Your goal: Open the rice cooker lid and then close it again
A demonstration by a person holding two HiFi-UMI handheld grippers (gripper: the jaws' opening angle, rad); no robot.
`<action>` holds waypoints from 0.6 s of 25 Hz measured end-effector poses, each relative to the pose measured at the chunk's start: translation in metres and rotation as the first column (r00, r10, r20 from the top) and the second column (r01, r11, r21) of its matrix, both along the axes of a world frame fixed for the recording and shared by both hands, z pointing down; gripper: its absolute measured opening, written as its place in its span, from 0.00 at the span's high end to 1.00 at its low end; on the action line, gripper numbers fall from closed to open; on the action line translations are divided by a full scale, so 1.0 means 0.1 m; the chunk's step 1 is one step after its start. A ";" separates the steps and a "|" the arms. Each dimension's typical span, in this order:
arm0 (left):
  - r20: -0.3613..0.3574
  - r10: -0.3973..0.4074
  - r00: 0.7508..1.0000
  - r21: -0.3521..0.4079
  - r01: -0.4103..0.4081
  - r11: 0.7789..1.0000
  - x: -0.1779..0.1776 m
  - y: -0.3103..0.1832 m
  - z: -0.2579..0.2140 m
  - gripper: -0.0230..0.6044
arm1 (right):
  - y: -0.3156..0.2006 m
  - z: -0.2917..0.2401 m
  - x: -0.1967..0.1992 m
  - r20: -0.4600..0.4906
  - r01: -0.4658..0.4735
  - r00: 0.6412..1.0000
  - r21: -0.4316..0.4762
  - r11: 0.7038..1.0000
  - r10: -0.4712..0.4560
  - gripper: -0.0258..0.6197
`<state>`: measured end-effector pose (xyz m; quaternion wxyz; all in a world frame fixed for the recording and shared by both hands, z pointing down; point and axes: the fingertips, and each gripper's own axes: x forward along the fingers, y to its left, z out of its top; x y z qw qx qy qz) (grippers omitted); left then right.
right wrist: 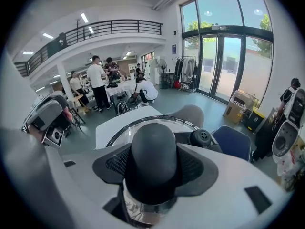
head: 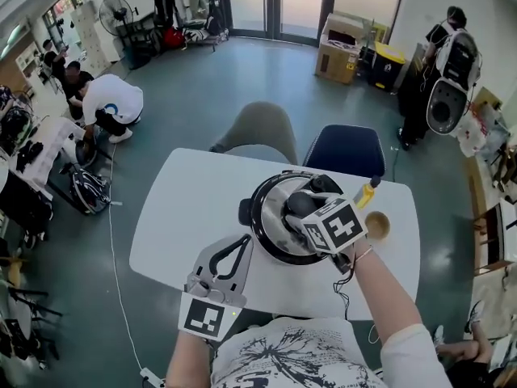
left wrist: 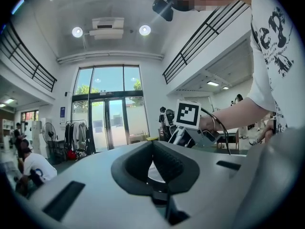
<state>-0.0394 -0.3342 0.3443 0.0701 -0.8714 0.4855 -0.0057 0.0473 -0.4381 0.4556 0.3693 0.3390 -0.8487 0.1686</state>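
The rice cooker (head: 284,217) stands on the white table (head: 182,208), right of centre. Its glass lid (head: 271,208) with a metal rim lies over the pot; I cannot tell whether it rests on it. My right gripper (head: 303,208) reaches down from the right and is shut on the black lid knob (right wrist: 153,151), with the pads (right wrist: 195,168) pressed on both sides. The lid rim (right wrist: 143,122) curves behind the knob. My left gripper (head: 245,241) lies level near the table's front edge, left of the cooker. Its tips (left wrist: 152,144) meet with nothing between them.
A small round wooden cup (head: 377,225) and a yellow-topped utensil (head: 365,192) sit right of the cooker. A grey chair (head: 260,132) and a blue chair (head: 346,149) stand at the table's far side. People work in the background.
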 end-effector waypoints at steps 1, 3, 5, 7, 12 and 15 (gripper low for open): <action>-0.007 -0.012 1.000 -0.007 0.012 1.000 -0.01 -0.07 0.01 0.94 | -0.08 0.03 0.00 -0.001 0.003 1.000 -0.007 1.000 -0.003 0.51; -0.009 -0.029 1.000 -0.019 0.029 0.999 -0.02 -0.18 0.02 0.94 | -0.21 0.09 -0.01 0.001 0.009 1.000 -0.024 1.000 -0.009 0.51; -0.003 -0.040 0.999 -0.024 0.039 0.999 -0.06 -0.26 0.02 0.94 | -0.30 0.14 -0.07 0.006 0.017 1.000 -0.045 0.999 -0.017 0.51; 0.008 -0.044 0.999 -0.023 0.045 0.999 -0.10 -0.32 0.03 0.94 | -0.36 0.18 -0.12 -0.001 0.020 1.000 -0.057 0.998 -0.020 0.51; 0.148 -0.013 0.989 -0.027 0.017 0.999 -0.05 -0.39 0.19 0.94 | -0.47 0.27 -0.14 -0.023 0.020 1.000 -0.062 0.998 -0.021 0.51; 0.172 -0.010 0.985 -0.029 0.015 0.999 -0.05 -0.42 0.20 0.94 | -0.51 0.31 -0.18 -0.031 0.012 0.999 -0.068 0.998 -0.015 0.51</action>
